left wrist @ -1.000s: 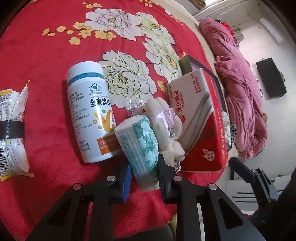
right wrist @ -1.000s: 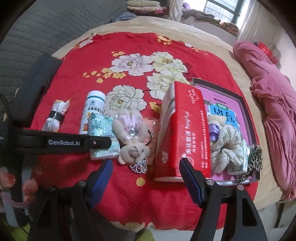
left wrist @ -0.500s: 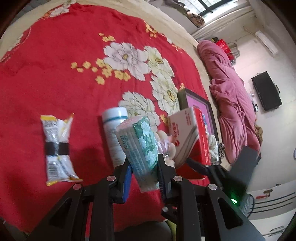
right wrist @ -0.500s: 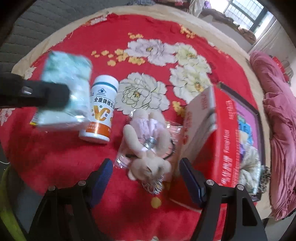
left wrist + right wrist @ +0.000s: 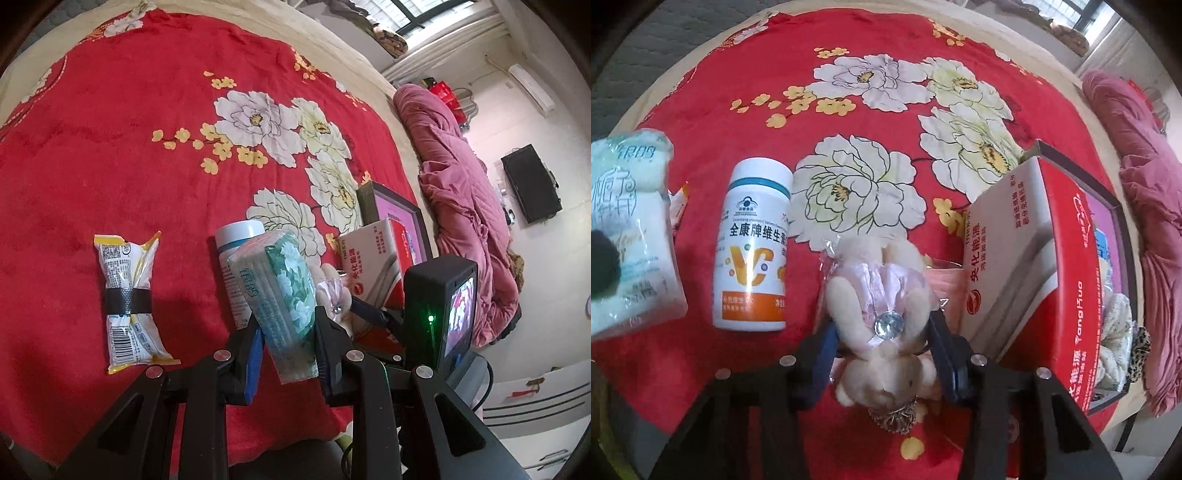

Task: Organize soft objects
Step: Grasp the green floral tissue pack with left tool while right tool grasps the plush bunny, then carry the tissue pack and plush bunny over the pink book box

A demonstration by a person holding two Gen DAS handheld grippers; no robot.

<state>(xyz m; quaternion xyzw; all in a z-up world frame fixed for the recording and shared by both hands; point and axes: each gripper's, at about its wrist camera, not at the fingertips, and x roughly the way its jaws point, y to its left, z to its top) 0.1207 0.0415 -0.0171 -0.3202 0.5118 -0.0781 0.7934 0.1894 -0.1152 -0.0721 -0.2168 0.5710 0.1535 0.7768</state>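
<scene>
My left gripper [image 5: 287, 326] is shut on a green-and-white floral tissue pack [image 5: 275, 288] and holds it lifted above the red blanket; the pack also shows at the left edge of the right wrist view [image 5: 628, 229]. My right gripper [image 5: 882, 334] is low over a beige plush rabbit in a pink dress [image 5: 882, 317], with a finger on each side of its body. I cannot tell if the fingers press on it. The rabbit lies on the red flowered blanket [image 5: 871, 110], between a white vitamin bottle [image 5: 753, 247] and a red tissue box [image 5: 1034, 266].
A dark tray [image 5: 1119, 206] at the right holds scrunchies [image 5: 1115, 332] and a booklet. A yellow-and-white snack packet [image 5: 127, 299] lies left on the blanket. A pink quilt [image 5: 461, 206] lies past the bed's right edge. The vitamin bottle [image 5: 236, 258] shows behind the tissue pack.
My left gripper has lifted the tissue pack higher and back from the blanket. My right gripper has moved down and forward, and its fingers have narrowed around the plush rabbit.
</scene>
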